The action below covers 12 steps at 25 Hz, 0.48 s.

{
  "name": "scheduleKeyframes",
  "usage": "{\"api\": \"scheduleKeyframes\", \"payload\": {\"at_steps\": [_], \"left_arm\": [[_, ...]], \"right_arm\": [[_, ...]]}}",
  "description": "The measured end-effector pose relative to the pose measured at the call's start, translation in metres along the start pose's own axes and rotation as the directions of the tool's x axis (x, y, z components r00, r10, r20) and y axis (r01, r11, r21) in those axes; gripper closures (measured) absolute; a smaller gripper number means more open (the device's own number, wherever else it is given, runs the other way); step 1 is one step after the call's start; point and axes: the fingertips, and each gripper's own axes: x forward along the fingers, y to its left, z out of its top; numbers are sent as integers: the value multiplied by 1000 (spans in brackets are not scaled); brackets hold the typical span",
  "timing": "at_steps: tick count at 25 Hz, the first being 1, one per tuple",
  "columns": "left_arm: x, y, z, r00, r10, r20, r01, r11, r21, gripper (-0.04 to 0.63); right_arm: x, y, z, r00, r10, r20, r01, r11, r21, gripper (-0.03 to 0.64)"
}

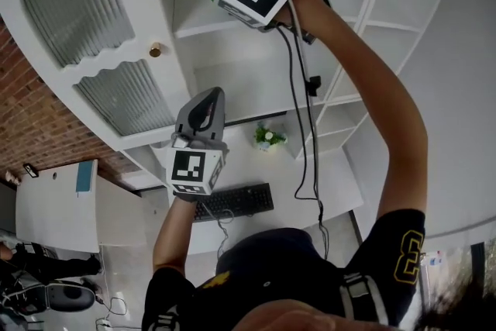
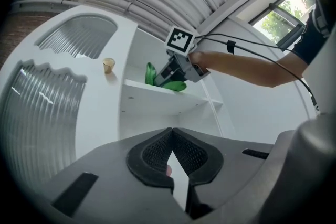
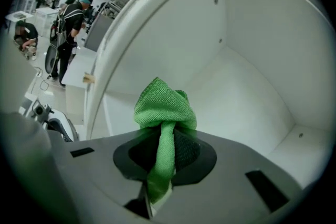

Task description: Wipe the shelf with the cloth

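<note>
Right, the right hand-held gripper (image 3: 163,147) is clamped on the green cloth (image 3: 165,107), up on the white shelf (image 2: 157,94). Wiping looks barely begun, with most of the board left. The cloth's long axis runs along the jaws, bunched end pointing into the back corner. The left hand-held gripper (image 2: 172,157) hangs closed and empty.

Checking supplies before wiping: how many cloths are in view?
1. The green cloth is clamped in the right gripper, up at the white shelf. Others could be hidden.
</note>
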Motion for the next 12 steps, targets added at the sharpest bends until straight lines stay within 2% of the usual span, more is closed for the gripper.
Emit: {"api": "scheduleKeyframes", "payload": {"at_steps": [5,9,12], "left_arm": [[-22,12,2,999,47,-11,-46,999,11,577],[-31,16,1,997,71,-14,-72,997,-4,577],[-28,12,-1,998,59,-12,-60,998,-20,577]], "right_arm": [[1,52,43,995,93,21,-92,994,-56,575],[8,67,41,995,70,-70,-75,994,-77,575],[10,65,43,997,65,-44,-67,996,-51,575]]}}
